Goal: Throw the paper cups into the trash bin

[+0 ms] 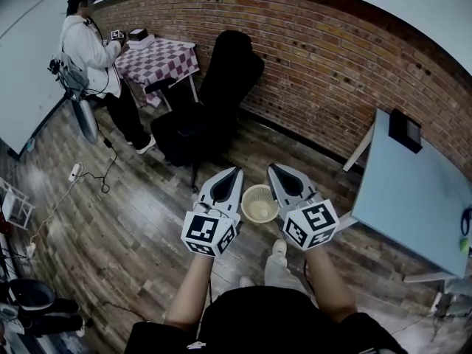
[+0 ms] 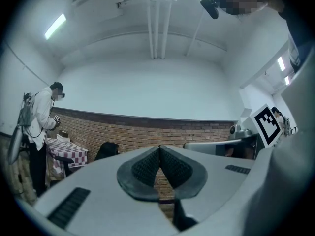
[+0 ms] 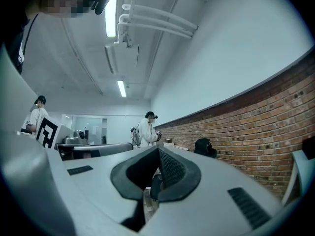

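Looking along the right gripper (image 3: pixel 158 149): closed tip to tip, nothing pinched. Through the slit lower down, something dark, too murky to name. Dead ahead beyond the tips, a person in white (image 3: pixel 146 130), standing near the brick wall (image 3: pixel 256 127). Running off along the right side, that wall, with a black chair (image 3: pixel 205 147) before it, ahead and to the right. Off to the left, a marker cube (image 3: pixel 47 133) and a second person (image 3: pixel 35 116). High overhead, strip lights (image 3: pixel 112 9) and white pipes (image 3: pixel 157 17).
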